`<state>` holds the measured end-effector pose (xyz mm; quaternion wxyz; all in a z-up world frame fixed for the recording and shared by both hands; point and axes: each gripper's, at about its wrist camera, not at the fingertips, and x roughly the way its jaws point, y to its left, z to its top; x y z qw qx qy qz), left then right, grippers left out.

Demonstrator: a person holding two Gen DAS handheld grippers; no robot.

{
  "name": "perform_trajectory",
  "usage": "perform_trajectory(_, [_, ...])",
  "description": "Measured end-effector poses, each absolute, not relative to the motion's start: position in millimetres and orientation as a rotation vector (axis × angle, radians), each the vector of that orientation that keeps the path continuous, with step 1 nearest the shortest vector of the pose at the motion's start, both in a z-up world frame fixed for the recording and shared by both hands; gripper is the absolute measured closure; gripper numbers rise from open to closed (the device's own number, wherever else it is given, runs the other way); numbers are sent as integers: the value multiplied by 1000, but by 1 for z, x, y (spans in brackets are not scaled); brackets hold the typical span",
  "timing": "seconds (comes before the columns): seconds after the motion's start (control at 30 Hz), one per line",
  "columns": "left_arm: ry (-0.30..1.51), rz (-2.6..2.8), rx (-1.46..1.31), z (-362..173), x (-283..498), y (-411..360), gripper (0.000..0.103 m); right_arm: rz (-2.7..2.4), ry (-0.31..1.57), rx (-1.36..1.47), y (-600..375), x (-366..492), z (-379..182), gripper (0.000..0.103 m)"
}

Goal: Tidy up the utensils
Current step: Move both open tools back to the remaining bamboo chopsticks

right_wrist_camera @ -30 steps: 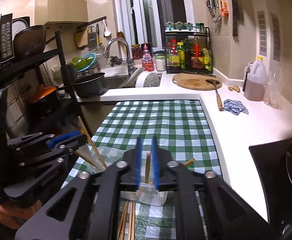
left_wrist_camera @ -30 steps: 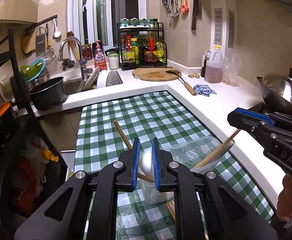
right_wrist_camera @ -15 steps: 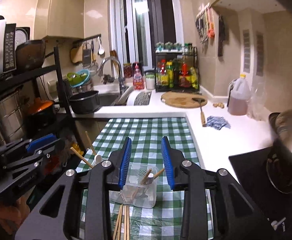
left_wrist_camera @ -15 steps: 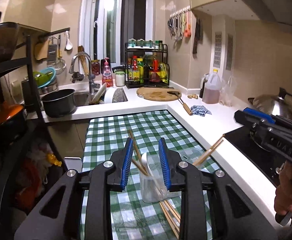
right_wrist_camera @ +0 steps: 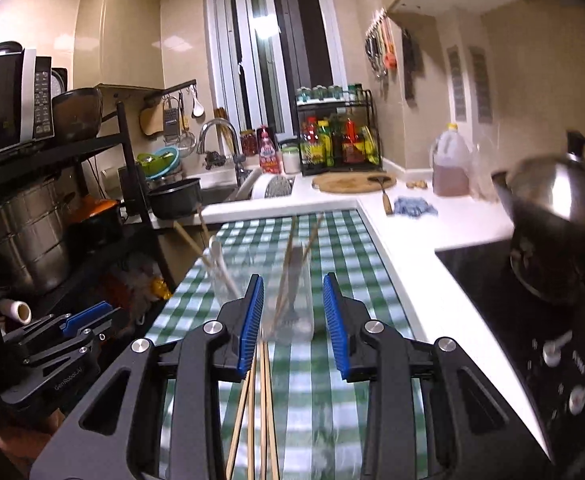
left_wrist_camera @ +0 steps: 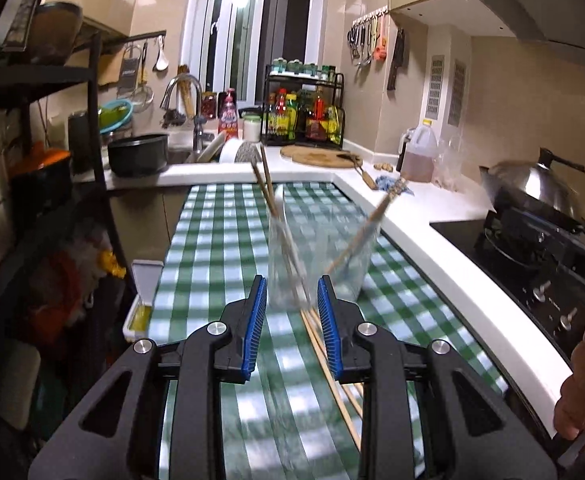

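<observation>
Partly done: chopsticks and a spoon stand in my clear holder [right_wrist_camera: 288,300]; loose chopsticks [right_wrist_camera: 266,408] remain on the counter, lower centre. Both my tongs, left [left_wrist_camera: 292,316] and right [right_wrist_camera: 293,316], stand part open, holding nothing.

Ahead of the right gripper [right_wrist_camera: 292,320] stood a clear holder [right_wrist_camera: 288,300] with chopsticks [right_wrist_camera: 292,264]; checked cloth [right_wrist_camera: 332,240] beyond lay bare

Holder: clear utensil holder [left_wrist_camera: 316,256] stood on the checked cloth [left_wrist_camera: 212,232], ahead of both grippers.
In holder: chopsticks [left_wrist_camera: 266,188] leaned inside.
Loose chopsticks [right_wrist_camera: 266,396]: lay on cloth, nearer than holder.
Stove [left_wrist_camera: 532,256]: right of cloth.
Sink [right_wrist_camera: 216,192]: behind cloth.
</observation>
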<state>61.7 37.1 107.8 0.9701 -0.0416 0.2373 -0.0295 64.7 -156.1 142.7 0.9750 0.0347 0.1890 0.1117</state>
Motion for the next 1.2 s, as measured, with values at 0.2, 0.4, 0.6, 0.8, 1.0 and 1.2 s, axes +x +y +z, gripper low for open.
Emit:
perform_trajectory(0.2, [502,-54,-104,82,38,38,76,242,462,51,-150,43,92,73])
perform_trajectory(0.4, [532,-25,-142,58,28,47,76,297,539,40,-143,39,50,95])
perform_trajectory(0.6, [590,-26,-147,34,22,45,77,317,639,41,-142,53,13,93])
perform_trajectory(0.8, [623,-24,-156,17,21,43,77,342,712,18,-135,60,-18,92])
perform_trajectory(1.0, [627,-21,-140,13,17,42,77,336,742,21,-135,66,-34,91])
perform_trajectory(1.2, [647,-19,-149,7,17,43,77,359,762,-10,-127,65,-42,91])
